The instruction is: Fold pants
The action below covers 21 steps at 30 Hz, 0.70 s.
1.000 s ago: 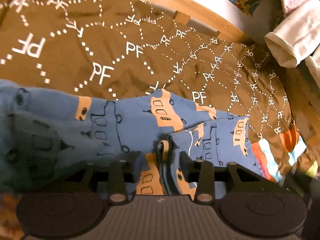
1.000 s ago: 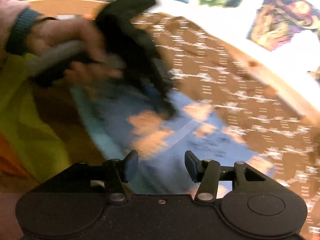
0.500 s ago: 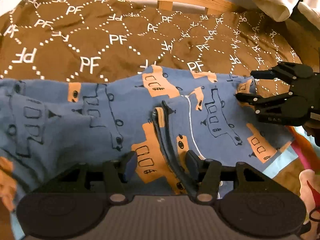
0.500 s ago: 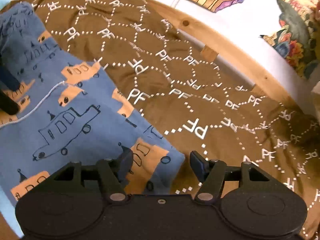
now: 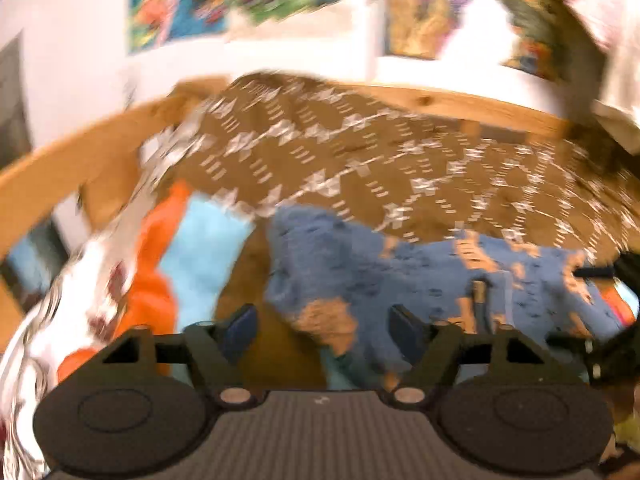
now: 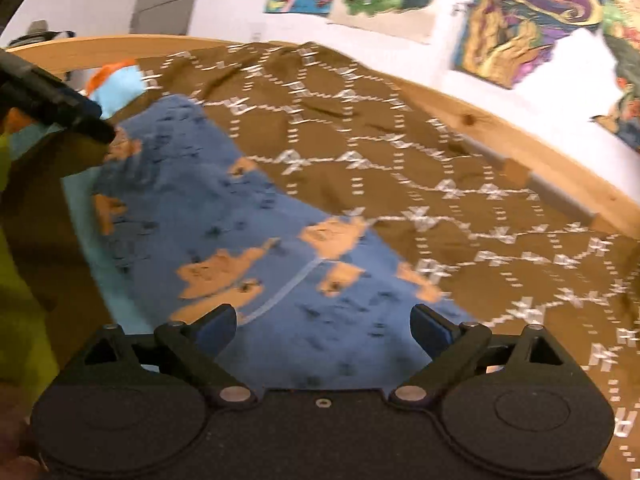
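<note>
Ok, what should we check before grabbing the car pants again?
1. Left gripper let go: ok, jaws opening, nothing pinched.
2. Right gripper let go: ok, jaws opening above the cloth.
3. Blue pants lying on the brown blanket: ok.
4. Pants smooth and flat: cannot tell, too blurry.
5. The two grippers apart from each other: ok.

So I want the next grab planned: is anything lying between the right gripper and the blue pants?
Nothing visible. The right gripper, fingers opening with nothing clamped, hangs directly over the pants on the brown bedspread.
</note>
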Motion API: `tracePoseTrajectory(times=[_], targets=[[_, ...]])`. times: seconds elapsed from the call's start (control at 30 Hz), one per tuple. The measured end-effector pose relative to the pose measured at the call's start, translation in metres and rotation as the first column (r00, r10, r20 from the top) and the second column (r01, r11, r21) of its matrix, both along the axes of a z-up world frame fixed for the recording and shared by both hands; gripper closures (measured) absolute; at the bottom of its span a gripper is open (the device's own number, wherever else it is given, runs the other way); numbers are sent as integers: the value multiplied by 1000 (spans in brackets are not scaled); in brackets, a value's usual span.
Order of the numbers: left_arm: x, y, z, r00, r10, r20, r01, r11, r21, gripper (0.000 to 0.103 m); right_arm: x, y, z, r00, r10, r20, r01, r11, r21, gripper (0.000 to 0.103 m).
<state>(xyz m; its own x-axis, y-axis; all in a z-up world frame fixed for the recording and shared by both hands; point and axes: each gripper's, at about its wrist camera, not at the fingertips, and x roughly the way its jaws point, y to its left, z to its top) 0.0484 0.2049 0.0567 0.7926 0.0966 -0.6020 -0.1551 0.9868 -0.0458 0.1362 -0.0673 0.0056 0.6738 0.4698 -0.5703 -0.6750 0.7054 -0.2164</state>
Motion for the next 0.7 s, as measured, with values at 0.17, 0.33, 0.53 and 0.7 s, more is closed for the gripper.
tracePoseTrajectory(times=[0.17,0.33,0.53,0.7], targets=[[20,11,-7,999,36,-35,-40,994,-101,74,0,15,-8,999,21,-27,-21,1000,-12,9],[27,5,0,998,56,-9,-57,996,-62,96,2,18,-15,999,20,-49,-22,999,-46,9],[25,-9,0,999,13,30,-17,992,127,95,4,19,-23,997,12,-72,-15,999,-43,9],[26,4,-16,998,47,34,-50,994,100,84,3,20,-25,998,9,-70,-12,999,-47,8]])
